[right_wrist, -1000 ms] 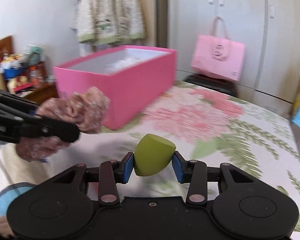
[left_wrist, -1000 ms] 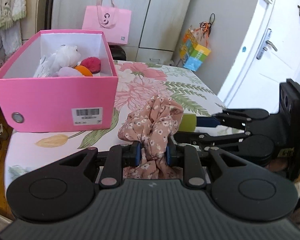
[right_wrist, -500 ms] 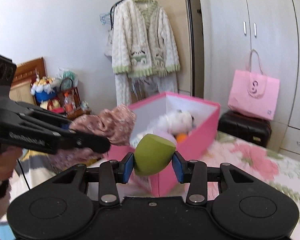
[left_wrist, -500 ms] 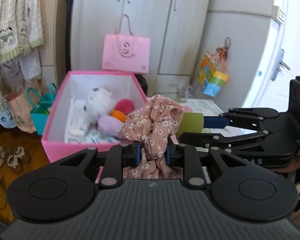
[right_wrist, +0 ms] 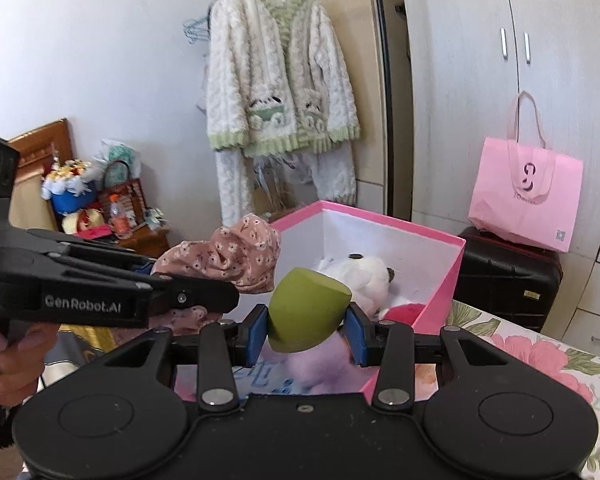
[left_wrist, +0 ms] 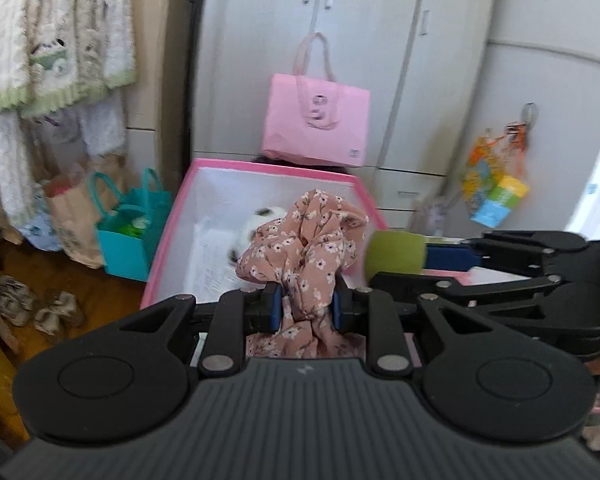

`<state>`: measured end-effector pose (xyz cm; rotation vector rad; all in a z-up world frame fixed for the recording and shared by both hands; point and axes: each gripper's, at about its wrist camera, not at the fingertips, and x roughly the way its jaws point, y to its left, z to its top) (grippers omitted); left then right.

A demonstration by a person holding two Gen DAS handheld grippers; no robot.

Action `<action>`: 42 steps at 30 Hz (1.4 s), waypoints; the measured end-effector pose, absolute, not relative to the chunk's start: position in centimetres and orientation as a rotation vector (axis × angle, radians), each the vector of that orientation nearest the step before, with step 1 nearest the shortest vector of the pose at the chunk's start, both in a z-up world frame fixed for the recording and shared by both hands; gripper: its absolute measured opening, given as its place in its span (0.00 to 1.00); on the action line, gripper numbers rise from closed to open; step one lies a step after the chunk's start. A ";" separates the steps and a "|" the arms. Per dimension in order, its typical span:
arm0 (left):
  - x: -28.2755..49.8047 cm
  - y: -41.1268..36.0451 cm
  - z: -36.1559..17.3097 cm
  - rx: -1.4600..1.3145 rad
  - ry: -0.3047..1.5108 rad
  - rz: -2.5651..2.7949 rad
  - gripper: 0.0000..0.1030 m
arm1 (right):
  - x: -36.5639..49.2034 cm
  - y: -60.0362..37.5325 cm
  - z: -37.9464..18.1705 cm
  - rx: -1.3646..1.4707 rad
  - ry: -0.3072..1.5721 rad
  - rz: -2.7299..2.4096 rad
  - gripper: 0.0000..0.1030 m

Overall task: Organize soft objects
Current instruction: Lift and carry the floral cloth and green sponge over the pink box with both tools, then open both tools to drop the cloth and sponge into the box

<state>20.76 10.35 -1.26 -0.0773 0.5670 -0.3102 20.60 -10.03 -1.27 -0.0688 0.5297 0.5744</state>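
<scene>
Presently: left claw (left_wrist: pixel 303 306), blue pads clamped on a floral scrunchie (left_wrist: pixel 306 240), dusty-pink fabric with small white flowers, bunched and crumpled, held above the open pink box (left_wrist: pixel 168 236). Right claw (right_wrist: pixel 306 330), pads gripping a green sponge (right_wrist: pixel 306 312), egg-shaped with one flat slanted face, matte olive, also above the box. Box contents: white plush panda (right_wrist: pixel 360 274), red pompom (right_wrist: pixel 402 312), lilac soft item (right_wrist: pixel 324 368), partly hidden. Box stands on a floral-print counter (right_wrist: pixel 540 360). Behind: pink tote bag (left_wrist: pixel 315 122), hanging cardigan (right_wrist: pixel 280 80).

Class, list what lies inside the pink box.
Inside the pink box: a white plush toy, a red pompom, a lilac fluffy item. The green sponge and grippers hide the rest.
</scene>
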 end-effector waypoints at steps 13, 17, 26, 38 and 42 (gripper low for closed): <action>28.5 11.4 -2.6 -0.013 0.664 -0.196 0.22 | 28.4 -8.9 -3.1 -0.215 0.629 0.567 0.46; 30.2 11.1 -3.6 0.012 0.716 -0.182 0.22 | 30.0 -8.1 -4.0 -0.253 0.660 0.563 0.46; 29.0 11.1 -2.7 0.021 0.694 -0.176 0.53 | 30.2 -8.7 -3.6 -0.270 0.567 0.506 0.62; 21.7 8.9 -1.1 0.082 0.563 -0.175 0.72 | 20.3 -14.6 -1.4 -0.036 0.466 0.530 0.62; 19.2 7.7 -0.3 0.091 0.559 -0.233 0.76 | 17.5 -15.0 -0.8 -0.057 0.449 0.513 0.63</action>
